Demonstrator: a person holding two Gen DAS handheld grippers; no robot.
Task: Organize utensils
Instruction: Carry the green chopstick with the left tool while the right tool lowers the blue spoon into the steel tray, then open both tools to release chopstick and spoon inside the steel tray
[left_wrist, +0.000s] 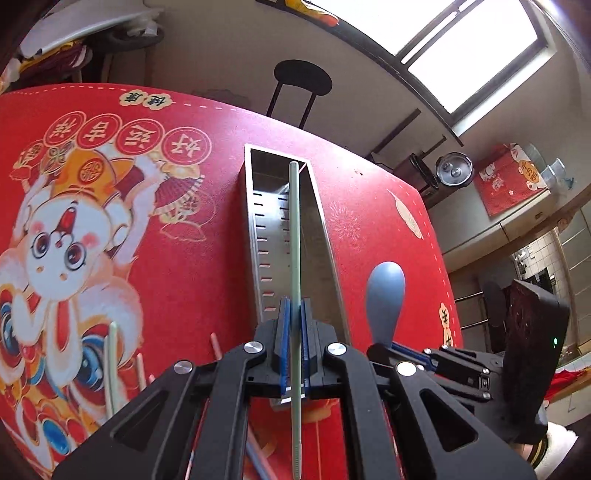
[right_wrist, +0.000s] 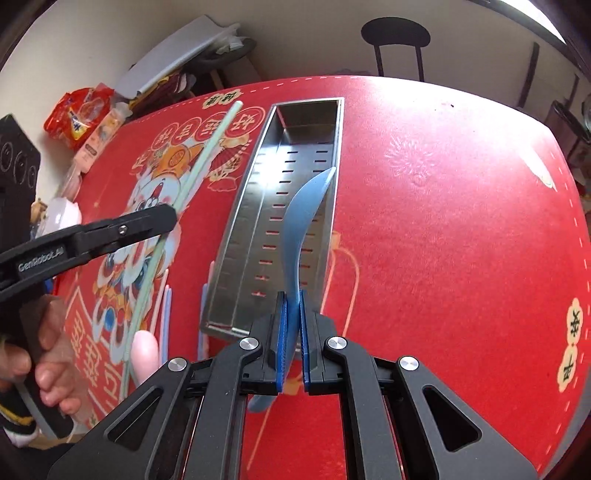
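1. While both tools hang over the bench (right_wrist: 443, 221), the left tool (left_wrist: 294, 325) is clamped tight on a pale green chopstick (left_wrist: 294, 240), its blue pads nipping the stick about a third of the way up from its near end.
2. The right tool (right_wrist: 291, 332) is likewise closed hard on the handle of a blue spoon (right_wrist: 299, 221), whose bowl points to 12 o'clock over the tray.
3. Seen from the left wrist, the steel slotted tray (left_wrist: 255, 221) runs from 6 to 12 o'clock directly beneath the chopstick; nothing lies in it yet.
4. Loose chopsticks (right_wrist: 166, 306), pink and blue, lie on the red mat at the tray's 9 o'clock side.
5. To finish well, I judge each piece should be lowered lengthwise with the tray before the pads let go; a tilted chopstick could catch the rim or roll out.
6. One at a time is probably safer, as the tray is narrow.
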